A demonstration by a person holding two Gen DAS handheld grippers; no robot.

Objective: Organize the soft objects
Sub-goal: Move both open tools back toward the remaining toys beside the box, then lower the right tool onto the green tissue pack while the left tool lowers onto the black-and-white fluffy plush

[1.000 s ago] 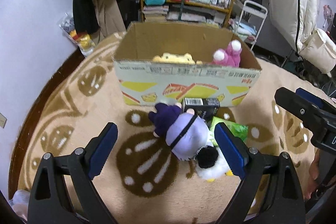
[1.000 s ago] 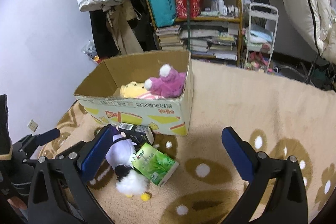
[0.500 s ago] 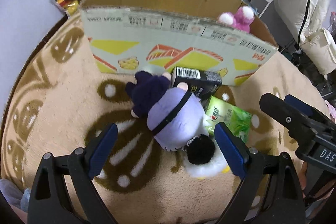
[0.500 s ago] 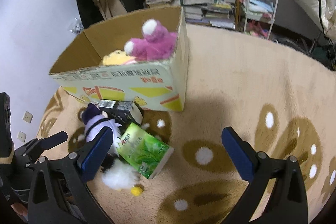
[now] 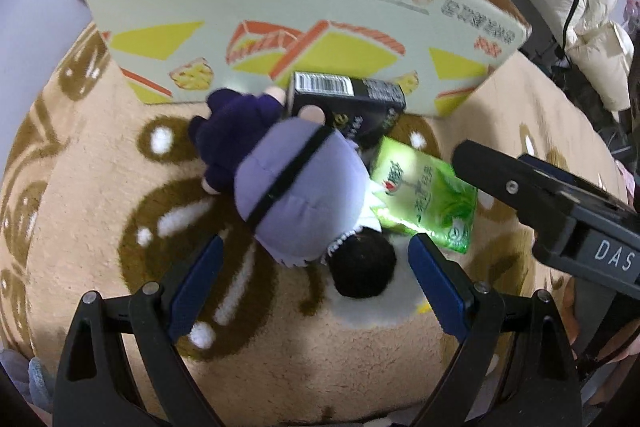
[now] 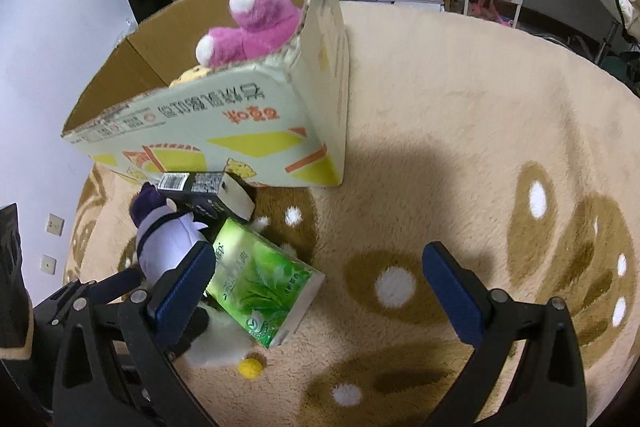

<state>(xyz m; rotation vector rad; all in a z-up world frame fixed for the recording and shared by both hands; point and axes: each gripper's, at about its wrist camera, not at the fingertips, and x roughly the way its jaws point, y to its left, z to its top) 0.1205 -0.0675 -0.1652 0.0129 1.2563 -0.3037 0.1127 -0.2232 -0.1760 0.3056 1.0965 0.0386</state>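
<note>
Left gripper (image 5: 312, 267) is pointing steeply down over the tan plush rug with brown paw prints (image 5: 100, 227); its blue-padded fingers (image 5: 196, 287) are standing wide apart, gripping nothing. Under it, the lavender-and-dark-purple plush doll with a black strap (image 5: 296, 191) is lying on the rug, its head end sitting between the finger tips but touching neither pad. A black-and-white fluffy plush (image 5: 364, 271) is lying against the doll. A black carton with a barcode (image 5: 348, 103) is leaning at the base of the printed cardboard box (image 5: 280, 27), touching the doll. A green tea carton (image 5: 424, 195) is lying just right of the doll. A pink plush toy (image 6: 252, 27) is sitting inside the cardboard box, with a yellow plush (image 6: 188, 77) beside it. Right gripper (image 6: 316, 287) is hanging over the rug right of the pile, fingers (image 6: 452, 295) released and spread wide, holding nothing; its left finger is overlapping the doll and green carton in view.
</note>
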